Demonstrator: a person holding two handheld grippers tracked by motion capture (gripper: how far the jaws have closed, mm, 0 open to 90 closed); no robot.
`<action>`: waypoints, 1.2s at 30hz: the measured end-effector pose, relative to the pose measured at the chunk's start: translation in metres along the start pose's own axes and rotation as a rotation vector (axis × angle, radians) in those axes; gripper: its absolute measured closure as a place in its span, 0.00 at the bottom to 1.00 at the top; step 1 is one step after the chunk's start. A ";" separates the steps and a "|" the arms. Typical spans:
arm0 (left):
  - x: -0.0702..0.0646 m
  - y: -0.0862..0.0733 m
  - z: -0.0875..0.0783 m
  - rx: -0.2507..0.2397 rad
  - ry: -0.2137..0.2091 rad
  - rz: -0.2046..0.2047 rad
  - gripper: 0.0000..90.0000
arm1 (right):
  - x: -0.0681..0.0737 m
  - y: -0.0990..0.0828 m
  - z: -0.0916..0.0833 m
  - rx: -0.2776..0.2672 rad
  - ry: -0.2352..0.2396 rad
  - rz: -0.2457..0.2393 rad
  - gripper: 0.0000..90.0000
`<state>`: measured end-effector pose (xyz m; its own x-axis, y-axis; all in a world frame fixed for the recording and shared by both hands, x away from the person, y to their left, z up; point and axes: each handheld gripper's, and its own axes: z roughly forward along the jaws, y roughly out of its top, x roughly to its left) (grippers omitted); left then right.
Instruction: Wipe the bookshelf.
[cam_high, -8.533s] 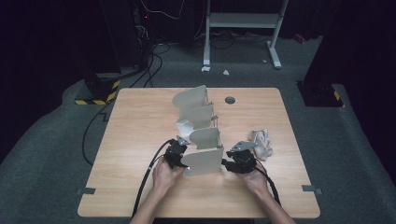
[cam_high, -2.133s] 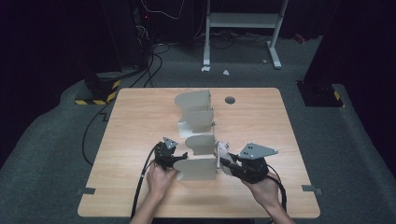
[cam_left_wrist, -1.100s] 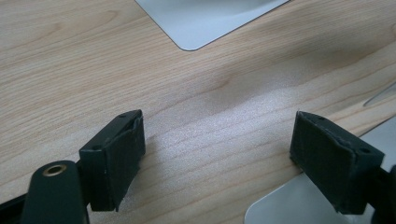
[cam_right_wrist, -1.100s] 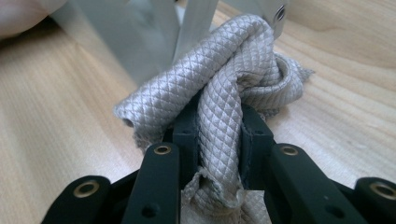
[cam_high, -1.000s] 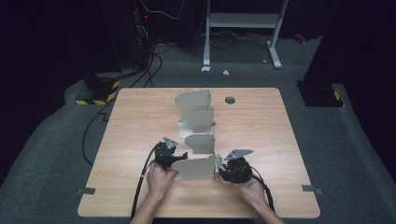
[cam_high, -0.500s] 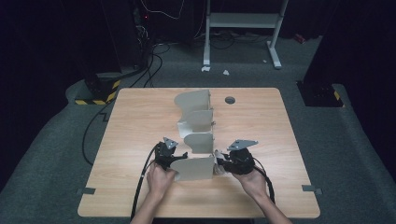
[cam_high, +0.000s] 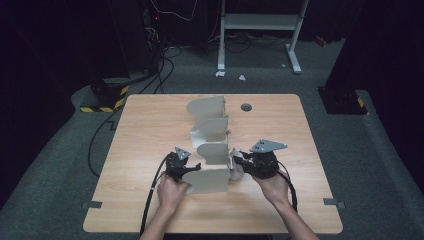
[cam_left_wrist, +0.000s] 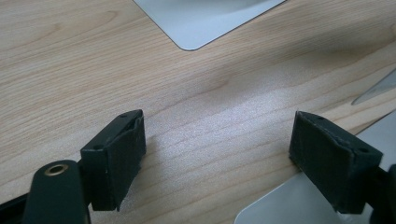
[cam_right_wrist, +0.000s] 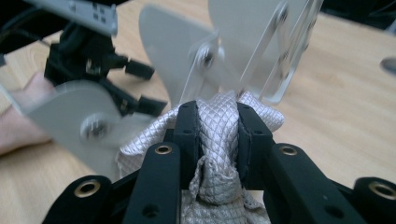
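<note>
Since half a second ago, the right gripper (cam_high: 237, 163) has lifted slightly at the rack's right flank, its jaws closing a little further on the silver quilted fabric bundle (cam_right_wrist: 217, 140), which they pinch firmly between both pads. That bundle (cam_high: 236, 166) sits at about 5 o'clock of the table centre, touching the near end of the grey metal rack of curved upright plates (cam_high: 212, 150). Left gripper (cam_left_wrist: 217, 154) rests at about 7 o'clock beside the nearest plate, jaws wide apart over the light wooden table (cam_high: 145, 130), gripping nothing.
</note>
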<state>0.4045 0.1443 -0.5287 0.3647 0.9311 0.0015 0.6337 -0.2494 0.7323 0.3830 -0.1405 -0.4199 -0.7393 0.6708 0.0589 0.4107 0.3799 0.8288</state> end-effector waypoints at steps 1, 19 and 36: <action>0.000 0.000 0.000 -0.002 0.000 -0.002 0.21 | -0.001 0.002 0.000 -0.009 -0.002 -0.003 0.82; 0.000 0.000 0.000 -0.003 0.000 -0.002 0.21 | -0.005 0.027 -0.013 -0.136 -0.004 -0.013 0.85; 0.000 0.000 0.000 -0.004 -0.001 -0.002 0.21 | -0.015 -0.007 0.037 0.020 0.014 0.023 0.87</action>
<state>0.4044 0.1440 -0.5288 0.3639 0.9314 -0.0003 0.6319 -0.2467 0.7348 0.4107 -0.1297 -0.4470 -0.7370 0.6705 0.0852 0.4381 0.3779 0.8156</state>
